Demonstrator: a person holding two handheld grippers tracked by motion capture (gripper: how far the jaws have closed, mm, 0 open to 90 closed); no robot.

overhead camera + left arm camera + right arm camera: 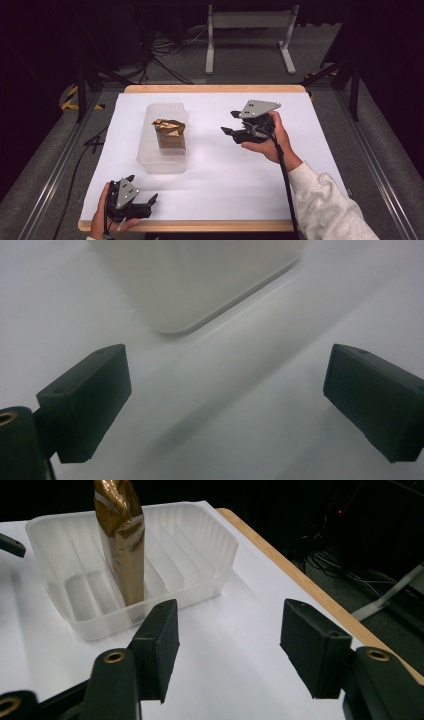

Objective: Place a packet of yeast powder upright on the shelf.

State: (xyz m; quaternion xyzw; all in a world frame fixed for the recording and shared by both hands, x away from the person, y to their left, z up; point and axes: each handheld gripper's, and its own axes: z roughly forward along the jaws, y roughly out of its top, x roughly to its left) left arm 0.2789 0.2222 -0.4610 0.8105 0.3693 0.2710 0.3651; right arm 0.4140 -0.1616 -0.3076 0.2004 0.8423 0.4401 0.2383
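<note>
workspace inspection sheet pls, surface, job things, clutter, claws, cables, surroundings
surface: white sheet over a wood-edged table.
job's things: translucent ribbed plastic container; gold-brown packet standing upright in it.
clutter: nothing seen.
grippers: left claw open at the near edge, empty; right claw open, empty, right of the container.
cables: black cable trails from the right claw; cable tangle on the floor.
surroundings: dark room, white stand beyond the table.
</note>
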